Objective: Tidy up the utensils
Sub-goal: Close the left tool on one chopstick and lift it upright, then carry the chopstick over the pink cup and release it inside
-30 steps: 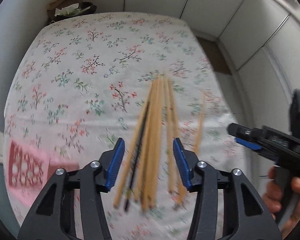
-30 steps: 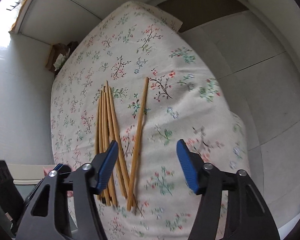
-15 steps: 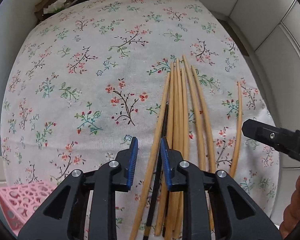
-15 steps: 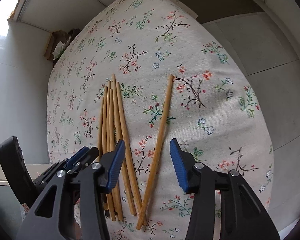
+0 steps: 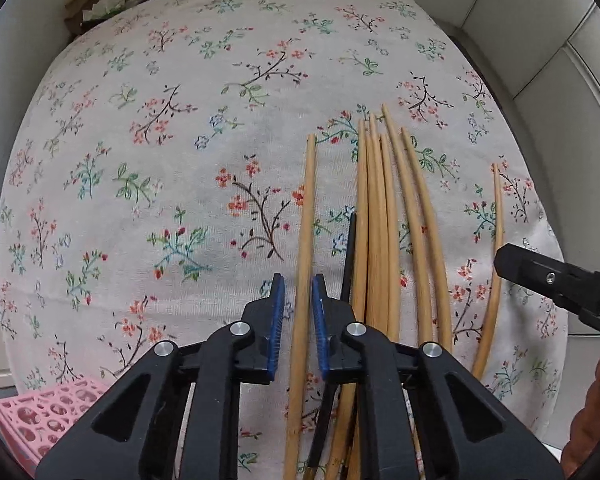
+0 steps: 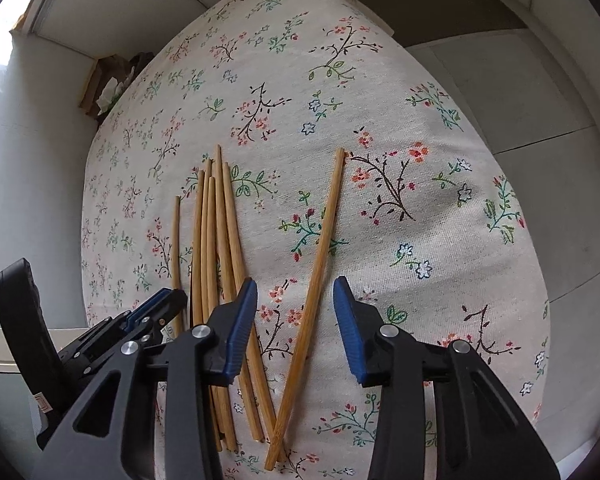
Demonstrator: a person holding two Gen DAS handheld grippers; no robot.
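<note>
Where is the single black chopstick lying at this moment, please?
In the left wrist view, the black chopstick lies on the floral tablecloth against the left edge of the bamboo chopstick bundle, just right of the left gripper.

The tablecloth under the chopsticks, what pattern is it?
Cream tablecloth printed with small red, blue and green flower sprigs; clearest in the left wrist view.

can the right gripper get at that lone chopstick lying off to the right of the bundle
Probably yes. The right gripper is open, with the lone chopstick running between its fingers and only cloth beside it. The bundle lies apart to the left, and the left gripper is busy there.
</note>
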